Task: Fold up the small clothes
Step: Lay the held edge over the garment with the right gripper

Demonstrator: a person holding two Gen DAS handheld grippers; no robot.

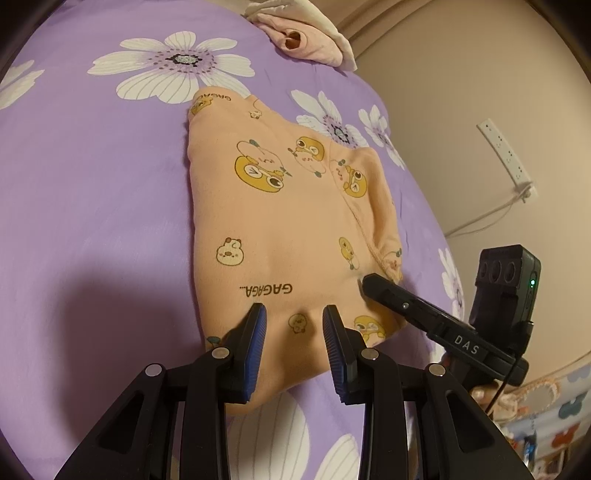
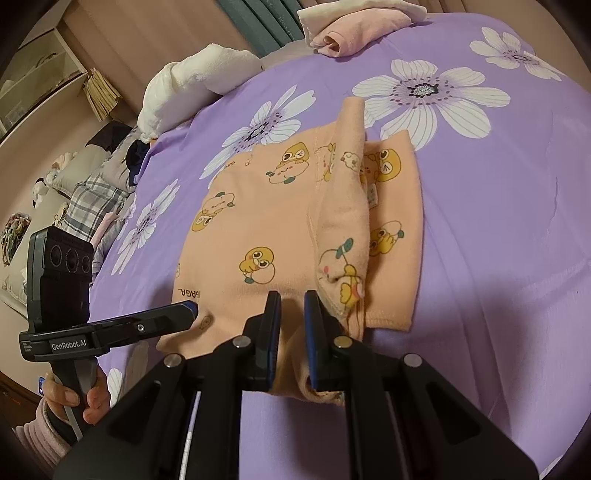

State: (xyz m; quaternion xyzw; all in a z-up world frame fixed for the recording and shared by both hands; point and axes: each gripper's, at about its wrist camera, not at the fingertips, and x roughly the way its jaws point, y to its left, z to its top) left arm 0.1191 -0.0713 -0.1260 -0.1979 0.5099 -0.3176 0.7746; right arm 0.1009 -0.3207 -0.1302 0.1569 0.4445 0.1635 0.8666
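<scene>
A peach garment (image 1: 280, 206) printed with cartoon ducks lies partly folded on the purple flowered bedsheet (image 1: 92, 184). My left gripper (image 1: 295, 317) holds its near edge, with a bunched ridge of cloth filling the gap between the blue pads. In the right wrist view, the garment (image 2: 266, 221) has a sleeve flap folded over its middle. My right gripper (image 2: 293, 306) is shut on the near hem beside that flap. Each gripper shows in the other's view: the right gripper (image 1: 369, 284) at the garment's right edge, the left gripper (image 2: 190, 308) at its left edge.
Folded pink and cream clothes (image 2: 354, 33) are stacked at the far end of the bedsheet (image 2: 498, 221). A white towel (image 2: 195, 74) lies at the bed's far left edge. A person's hand (image 2: 85, 398) holds the left gripper's handle. A power strip (image 1: 506, 151) hangs on the wall.
</scene>
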